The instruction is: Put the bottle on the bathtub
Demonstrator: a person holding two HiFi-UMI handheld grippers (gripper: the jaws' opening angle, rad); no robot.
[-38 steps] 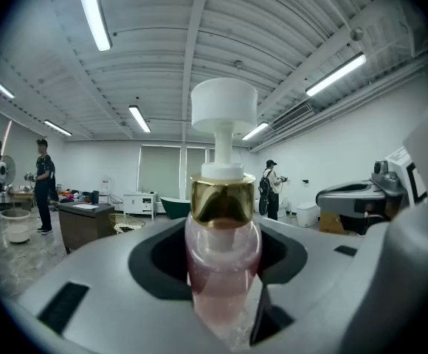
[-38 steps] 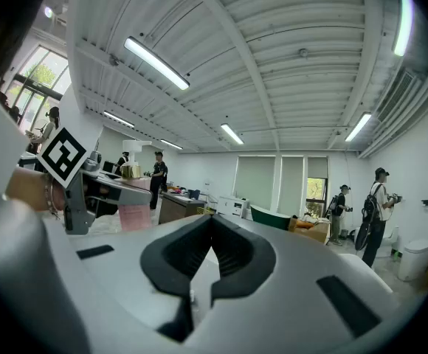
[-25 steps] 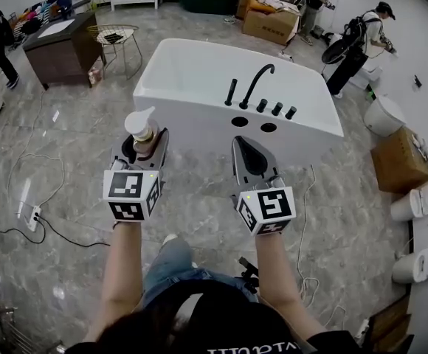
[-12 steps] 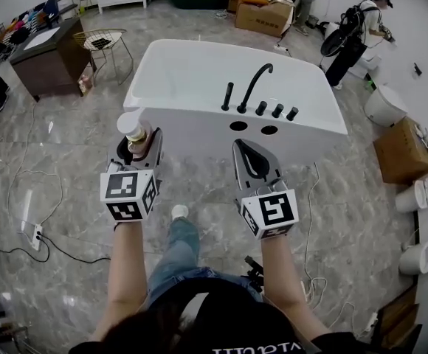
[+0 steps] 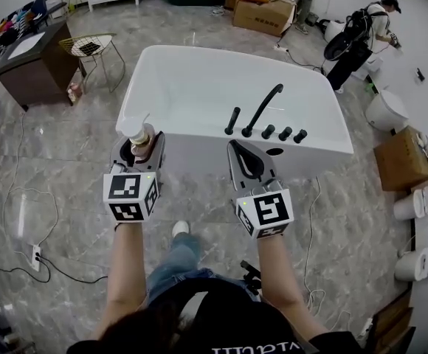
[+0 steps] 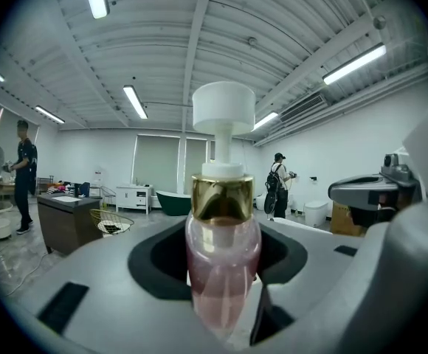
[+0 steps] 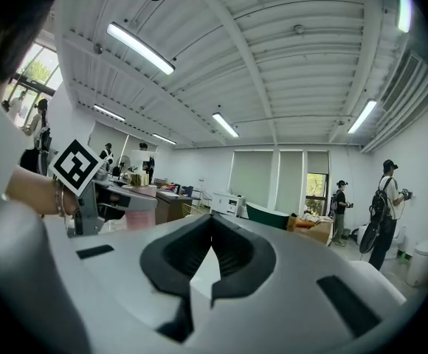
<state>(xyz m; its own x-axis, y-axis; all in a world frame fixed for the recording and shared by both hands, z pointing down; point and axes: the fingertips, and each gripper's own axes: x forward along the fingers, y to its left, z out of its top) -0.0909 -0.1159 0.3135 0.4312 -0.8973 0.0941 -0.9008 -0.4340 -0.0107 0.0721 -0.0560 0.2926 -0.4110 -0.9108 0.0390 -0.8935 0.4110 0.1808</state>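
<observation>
While bathtub is nearing at 12 o'clock, left gripper is carrying clamped bottle toward placement; right gripper is riding closed, empty.

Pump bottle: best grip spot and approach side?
Grip the round pink body of the bottle below the gold collar, coming from the side, as the left gripper has it upright. The thin pump stem likely gives poor purchase.

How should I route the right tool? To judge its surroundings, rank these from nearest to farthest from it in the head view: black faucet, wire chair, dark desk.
1. The black faucet, just ahead of the right tool, on the bathtub deck.
2. The wire chair, far left, beyond the tub's left corner.
3. The dark desk, farther left still, near the picture's edge.
</observation>
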